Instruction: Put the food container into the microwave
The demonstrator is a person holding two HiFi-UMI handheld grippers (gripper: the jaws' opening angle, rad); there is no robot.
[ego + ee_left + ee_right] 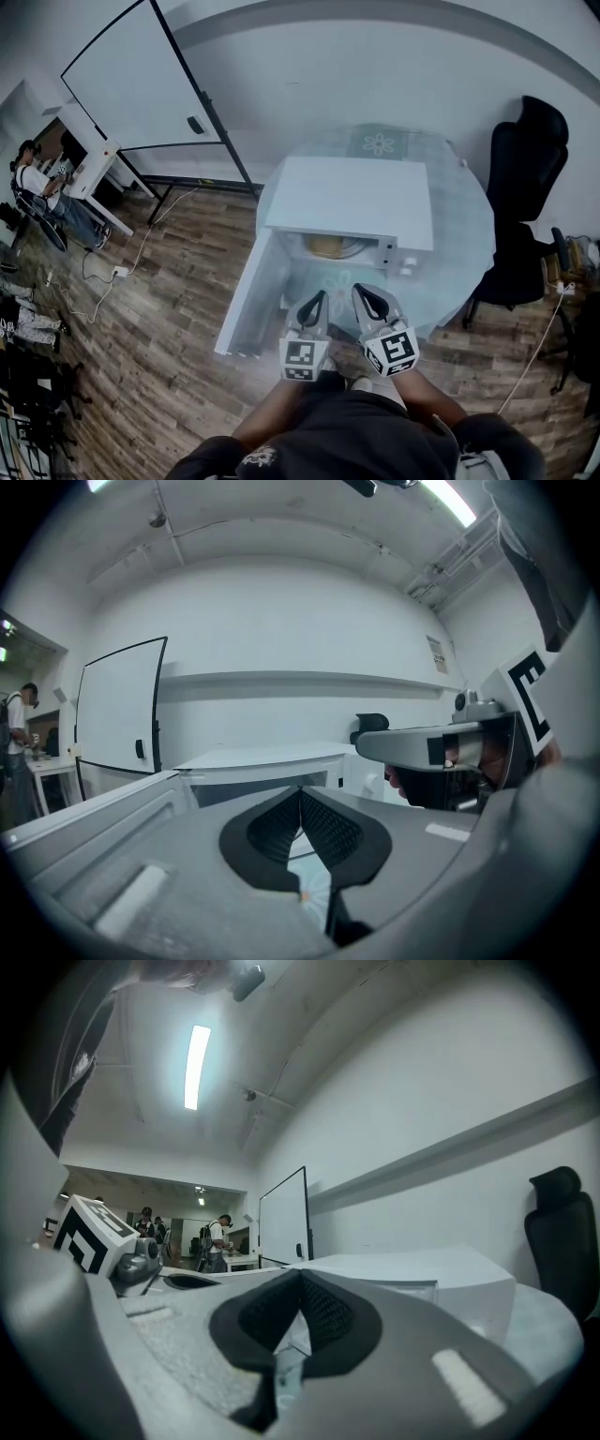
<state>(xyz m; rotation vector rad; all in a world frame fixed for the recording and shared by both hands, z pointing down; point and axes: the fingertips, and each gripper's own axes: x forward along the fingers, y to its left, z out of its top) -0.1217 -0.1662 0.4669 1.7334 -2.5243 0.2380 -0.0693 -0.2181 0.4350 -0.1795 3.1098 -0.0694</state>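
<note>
Both the left gripper (317, 302) and right gripper (366, 298) are clenched empty before the open microwave (356, 202), so its door (248, 300) probably wants a slow sideways push shut.

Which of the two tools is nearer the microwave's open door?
The left tool, at the left in the head view: the microwave door swings out on its side, while the right tool lies beyond it, farther from the door.

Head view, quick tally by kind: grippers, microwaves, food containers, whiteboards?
grippers: 2 (left gripper, right gripper)
microwave: 1
food container: 1, inside the open microwave
whiteboard: 1
total: 5
</note>
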